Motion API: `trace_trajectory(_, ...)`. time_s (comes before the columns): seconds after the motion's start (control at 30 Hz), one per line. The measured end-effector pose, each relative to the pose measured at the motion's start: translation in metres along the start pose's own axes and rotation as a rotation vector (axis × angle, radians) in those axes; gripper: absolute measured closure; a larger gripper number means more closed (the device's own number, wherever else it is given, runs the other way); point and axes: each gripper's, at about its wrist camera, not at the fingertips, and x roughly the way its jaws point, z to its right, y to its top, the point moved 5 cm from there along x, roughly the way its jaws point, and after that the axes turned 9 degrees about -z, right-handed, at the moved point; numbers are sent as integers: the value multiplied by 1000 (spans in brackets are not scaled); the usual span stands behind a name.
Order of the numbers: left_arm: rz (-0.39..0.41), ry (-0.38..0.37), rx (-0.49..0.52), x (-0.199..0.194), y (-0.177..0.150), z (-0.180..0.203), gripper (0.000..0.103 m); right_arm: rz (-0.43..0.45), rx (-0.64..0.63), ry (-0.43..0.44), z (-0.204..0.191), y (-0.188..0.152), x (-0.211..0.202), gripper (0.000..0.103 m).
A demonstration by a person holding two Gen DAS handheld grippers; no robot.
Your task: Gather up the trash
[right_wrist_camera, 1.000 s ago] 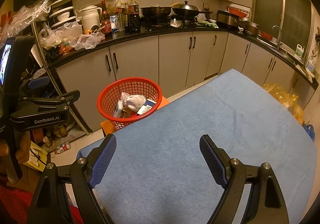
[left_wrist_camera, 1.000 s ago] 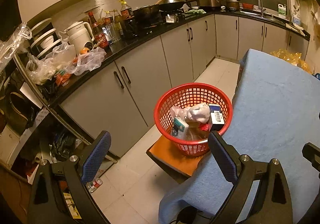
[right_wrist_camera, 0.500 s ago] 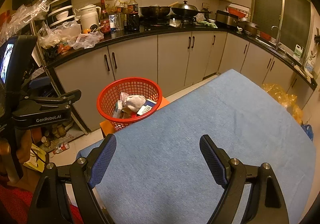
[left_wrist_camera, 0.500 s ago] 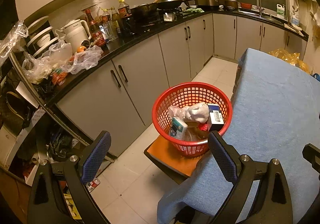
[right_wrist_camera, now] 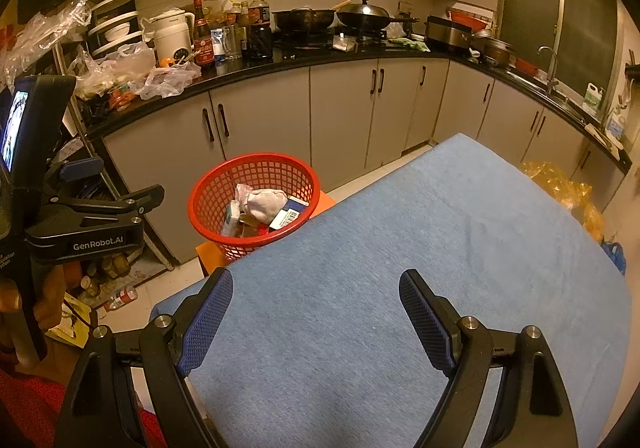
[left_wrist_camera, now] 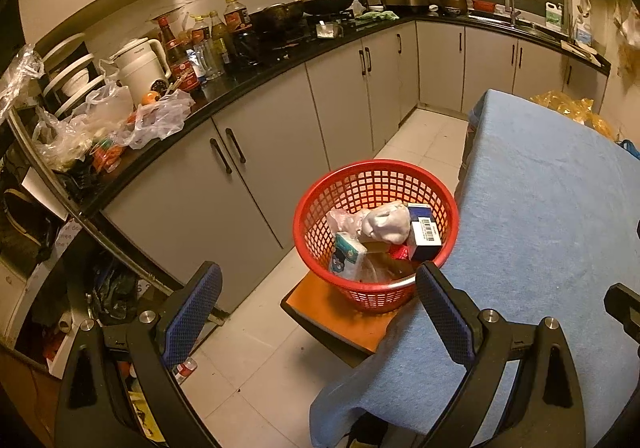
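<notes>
A red mesh basket (left_wrist_camera: 320, 208) stands on an orange stool (left_wrist_camera: 320, 302) beside the blue-clothed table (left_wrist_camera: 552, 216). It holds a crumpled white wad (left_wrist_camera: 386, 224), a blue and white box (left_wrist_camera: 424, 234), a tissue pack (left_wrist_camera: 348, 256) and other scraps. My left gripper (left_wrist_camera: 320, 308) is open and empty, above the floor just short of the basket. My right gripper (right_wrist_camera: 316, 312) is open and empty over the table (right_wrist_camera: 440, 248); the basket (right_wrist_camera: 208, 192) lies ahead to its left. The left gripper body (right_wrist_camera: 88, 216) shows at the left of the right wrist view.
A black counter (left_wrist_camera: 256, 76) with grey cabinets (left_wrist_camera: 280, 152) runs along the back, crowded with bottles, a white kettle (left_wrist_camera: 140, 66), plastic bags (left_wrist_camera: 120, 120) and pans. A cluttered shelf rack (left_wrist_camera: 60, 248) stands at left. Yellow bags (right_wrist_camera: 568, 184) lie beyond the table.
The left gripper has shifted slightly, so the basket sits a little lower and nearer centre in its view. The right gripper has barely moved. Both stay open.
</notes>
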Motion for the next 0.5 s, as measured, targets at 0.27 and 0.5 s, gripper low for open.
trace_trajectory(0.27, -7, -29, 32, 4, 1, 16, 6, -9, 28, -20, 9, -5, -3, 14)
trace_trajectory(0.5, -6, -60, 65, 5, 3, 35, 6, -22, 60, -48, 22, -13, -7, 14)
